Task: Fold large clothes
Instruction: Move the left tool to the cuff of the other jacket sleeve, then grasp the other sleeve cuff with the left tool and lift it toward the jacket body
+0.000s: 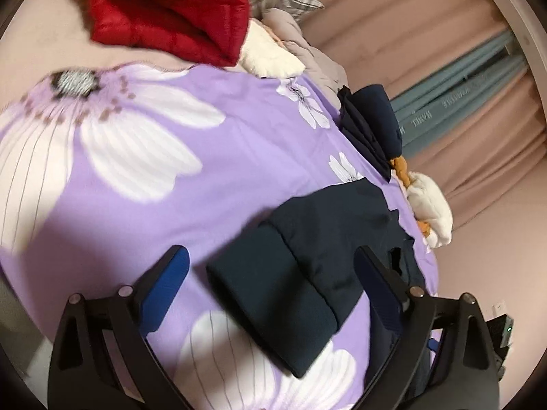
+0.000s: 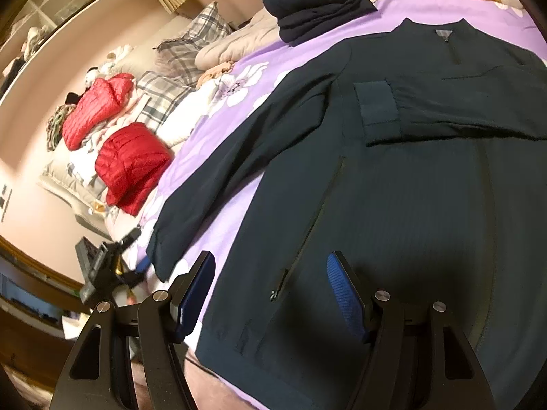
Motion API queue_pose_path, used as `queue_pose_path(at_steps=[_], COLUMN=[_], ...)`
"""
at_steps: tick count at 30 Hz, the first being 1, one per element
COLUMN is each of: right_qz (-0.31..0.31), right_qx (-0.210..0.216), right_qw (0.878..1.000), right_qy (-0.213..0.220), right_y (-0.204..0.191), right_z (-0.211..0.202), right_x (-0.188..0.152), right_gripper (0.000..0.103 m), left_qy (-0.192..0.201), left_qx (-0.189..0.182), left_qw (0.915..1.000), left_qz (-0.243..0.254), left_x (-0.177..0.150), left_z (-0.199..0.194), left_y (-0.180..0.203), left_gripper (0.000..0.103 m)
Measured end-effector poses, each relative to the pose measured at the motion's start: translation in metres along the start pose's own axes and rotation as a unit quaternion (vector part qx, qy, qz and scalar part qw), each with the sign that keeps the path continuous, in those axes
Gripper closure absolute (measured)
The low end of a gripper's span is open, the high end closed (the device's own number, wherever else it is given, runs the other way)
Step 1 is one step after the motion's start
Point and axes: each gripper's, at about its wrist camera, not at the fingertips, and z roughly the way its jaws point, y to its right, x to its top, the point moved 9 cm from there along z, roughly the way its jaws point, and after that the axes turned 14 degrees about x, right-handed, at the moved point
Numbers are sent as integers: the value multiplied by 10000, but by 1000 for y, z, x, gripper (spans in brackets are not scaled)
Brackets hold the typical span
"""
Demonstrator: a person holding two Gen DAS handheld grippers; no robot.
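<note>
dark jacket (image 2: 393, 188) flat on bedspread (image 1: 212, 157) — both grippers apparently open

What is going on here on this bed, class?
A person with a two-finger gripper in each hand is folding a dark navy zip-up jacket spread on a purple floral bedsheet. One sleeve already lies across the chest; the other sleeve stretches out sideways. The left gripper is open around that sleeve's ribbed cuff, not gripping it. The right gripper hovers open over the hem. A folded navy garment sits beyond the collar.
</note>
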Motion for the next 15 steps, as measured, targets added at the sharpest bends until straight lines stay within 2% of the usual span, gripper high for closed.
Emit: queue_pose_path(at_steps=[2,8,13,15], right_qz=[47,159,106,97], right_qx=[4,15,24,38], right_qw=[10000,9998,9998,9998], right_qy=[-15,-98,-142,-153], right_y=[2,6,2,2], right_z=[1,5,5,6], right_x=[-2,-7,-10,-10], right_gripper=[35,35,35,35], left_qy=[-161,-273,-395,-429], left_qx=[-74,-369,-656,-631], left_qw=[9998,9985,9968,9967], left_qz=[37,295,244,270], left_x=[-2,-20,-36,-37], left_z=[9,5,-5,-5], left_y=[4,21,26,30], left_gripper=[6,6,6,6])
